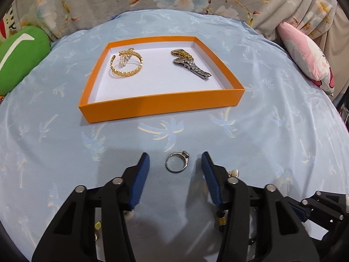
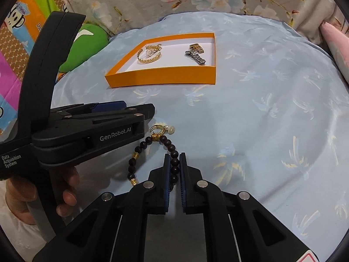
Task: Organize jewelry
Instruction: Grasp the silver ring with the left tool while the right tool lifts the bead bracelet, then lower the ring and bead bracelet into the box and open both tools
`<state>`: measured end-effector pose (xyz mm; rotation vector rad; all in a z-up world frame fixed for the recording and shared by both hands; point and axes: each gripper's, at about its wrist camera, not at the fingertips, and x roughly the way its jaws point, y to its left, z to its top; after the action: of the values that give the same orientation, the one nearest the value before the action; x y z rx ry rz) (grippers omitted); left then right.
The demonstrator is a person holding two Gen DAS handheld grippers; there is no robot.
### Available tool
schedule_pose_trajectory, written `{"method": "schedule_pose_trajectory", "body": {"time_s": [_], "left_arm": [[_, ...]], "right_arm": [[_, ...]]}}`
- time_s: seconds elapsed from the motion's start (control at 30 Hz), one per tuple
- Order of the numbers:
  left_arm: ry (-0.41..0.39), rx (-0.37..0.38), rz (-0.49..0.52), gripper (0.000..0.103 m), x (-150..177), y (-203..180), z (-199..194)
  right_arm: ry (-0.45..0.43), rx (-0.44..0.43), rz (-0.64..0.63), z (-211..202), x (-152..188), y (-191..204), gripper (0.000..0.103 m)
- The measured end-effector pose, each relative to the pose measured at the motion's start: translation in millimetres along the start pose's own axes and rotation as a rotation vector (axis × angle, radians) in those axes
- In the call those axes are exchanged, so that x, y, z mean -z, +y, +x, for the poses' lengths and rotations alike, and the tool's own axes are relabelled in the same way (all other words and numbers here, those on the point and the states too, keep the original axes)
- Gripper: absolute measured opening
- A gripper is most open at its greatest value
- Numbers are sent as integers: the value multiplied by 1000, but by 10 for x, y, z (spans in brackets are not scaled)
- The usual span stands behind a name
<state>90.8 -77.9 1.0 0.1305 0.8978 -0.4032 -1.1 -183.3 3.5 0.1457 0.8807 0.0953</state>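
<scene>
Straddling a silver ring (image 1: 177, 162) on the blue bedsheet (image 1: 272, 131), the left gripper (image 1: 175, 163) is held with fingers (image 1: 141, 174) spread wide, nothing gripped. The right gripper (image 2: 174, 163) is clamped on a dark beaded bracelet (image 2: 174, 163). A gold bangle (image 1: 127, 64) and watch (image 1: 189, 63) are seen inside the orange tray (image 1: 161, 103); pearl earrings (image 2: 169, 129) lie just beside the bracelet.

bead bracelet (image 2: 152, 155) partly hidden — perhaps tongs-covered
</scene>
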Motion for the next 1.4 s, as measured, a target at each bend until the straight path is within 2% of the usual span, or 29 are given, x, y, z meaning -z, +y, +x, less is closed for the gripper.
{"method": "schedule_pose_trajectory", "body": {"time_s": [0.2,0.47,0.63,0.9,1.17,1.3,1.4], "left_arm": [[-9,9,-8,21,15,6,-15],[-9,42,-37,20,39,51,-86],[-38,47,-52,20,1,118,-255],[-116,6,-56,20,-382,350,-499],[-156,-33,-82,20,-892,572,-279],[-140,-33,-104,20,-1058,657,-43],[-114,-38,-113,20,-1101,692,151]], "right_arm": [[-13,-7,13,-32,-13,-7,7],[-44,-13,15,-175,-60,-14,7],[-77,-20,11,-297,-178,-16,7],[-170,-16,-35,-390,-767,-9,7],[-196,-76,-30,0,-1527,44,7],[-148,-147,10,369,-1727,47,7],[-102,-143,22,646,-1757,32,7]]}}
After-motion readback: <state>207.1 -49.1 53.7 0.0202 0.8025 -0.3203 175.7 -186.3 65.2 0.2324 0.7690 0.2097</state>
